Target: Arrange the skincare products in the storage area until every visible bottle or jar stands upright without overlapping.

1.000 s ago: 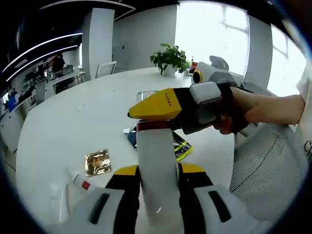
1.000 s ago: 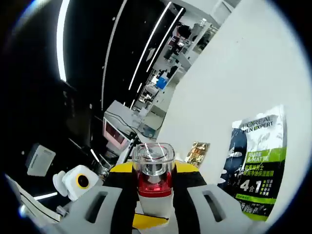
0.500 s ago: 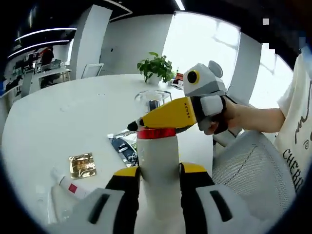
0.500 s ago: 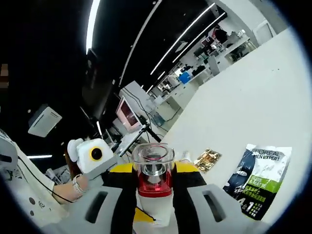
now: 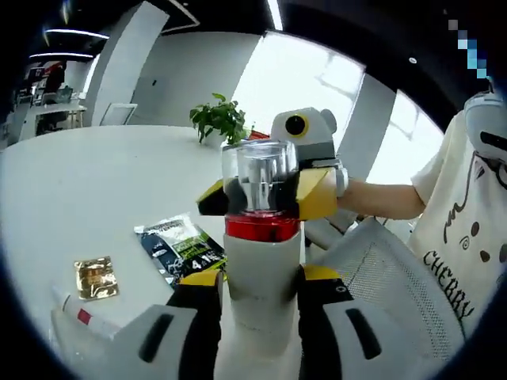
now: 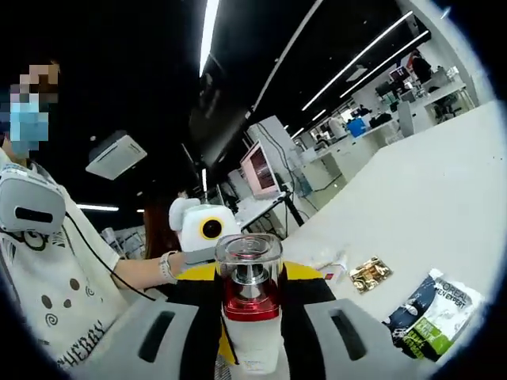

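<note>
A white bottle (image 5: 261, 293) with a red band and a clear cap is held up above the table, upright in the left gripper view. My left gripper (image 5: 261, 279) is shut on its white body, a yellow-tipped jaw on each side. My right gripper (image 5: 261, 196) faces me from behind the bottle, its yellow jaws shut at the neck just under the cap. The right gripper view has the same bottle (image 6: 250, 294) between my right gripper's (image 6: 251, 277) jaws, cap toward the camera.
On the white table (image 5: 71, 190) lie a dark and green sachet (image 5: 182, 245) (image 6: 434, 317), a gold sachet (image 5: 97, 277) (image 6: 370, 271) and a white tube (image 5: 79, 318) (image 6: 333, 265). A plant (image 5: 218, 119) stands far back. A mesh chair (image 5: 380, 269) and a person's white shirt (image 5: 455, 237) are at the right.
Both views have tilted up as the hands lifted. The right gripper has swung from the bottle's right side to behind it, so the clear cap now shows. Both stay shut on the bottle.
</note>
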Tool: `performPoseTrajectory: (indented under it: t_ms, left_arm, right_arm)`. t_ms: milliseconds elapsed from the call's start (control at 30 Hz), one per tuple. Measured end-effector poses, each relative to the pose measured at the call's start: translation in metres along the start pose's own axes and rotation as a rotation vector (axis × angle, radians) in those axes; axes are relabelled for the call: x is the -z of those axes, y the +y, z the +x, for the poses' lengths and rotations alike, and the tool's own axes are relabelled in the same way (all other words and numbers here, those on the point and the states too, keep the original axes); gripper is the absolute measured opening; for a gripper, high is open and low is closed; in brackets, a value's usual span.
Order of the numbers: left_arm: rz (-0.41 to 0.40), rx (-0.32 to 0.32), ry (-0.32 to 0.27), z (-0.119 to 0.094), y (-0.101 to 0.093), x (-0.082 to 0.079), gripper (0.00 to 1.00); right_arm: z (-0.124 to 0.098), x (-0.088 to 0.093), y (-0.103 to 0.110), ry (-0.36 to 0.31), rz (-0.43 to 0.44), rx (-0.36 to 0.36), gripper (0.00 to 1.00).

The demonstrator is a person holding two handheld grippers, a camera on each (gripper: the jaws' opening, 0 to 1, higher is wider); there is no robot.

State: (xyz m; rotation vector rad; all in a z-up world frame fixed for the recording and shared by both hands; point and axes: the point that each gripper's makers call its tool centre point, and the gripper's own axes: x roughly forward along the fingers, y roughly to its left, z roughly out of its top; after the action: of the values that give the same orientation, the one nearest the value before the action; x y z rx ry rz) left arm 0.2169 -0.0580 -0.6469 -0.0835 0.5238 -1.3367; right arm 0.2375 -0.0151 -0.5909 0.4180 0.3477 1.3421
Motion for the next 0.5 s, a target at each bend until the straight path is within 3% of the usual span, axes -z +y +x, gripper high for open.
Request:
performPoseTrajectory:
  t_ms: [167,233,500]
  left_arm:
    - [0.012,0.032,0.007,0.002,-0.004,0.002,0.36]
    - [0.02,0.038,0.001,0.002,-0.006,0.002,0.35]
    - [0.035,0.022,0.025,0.007,-0.006,0.009,0.31]
  right_arm:
    - [0.001,0.002,0.013,0.022,-0.054,-0.085,0.27]
    - [0.0,0.002,0.013,0.004,-0.048,-0.092,0.28]
    - [-0.001,0.009,0.008,0.04,-0.078,-0.076,0.28]
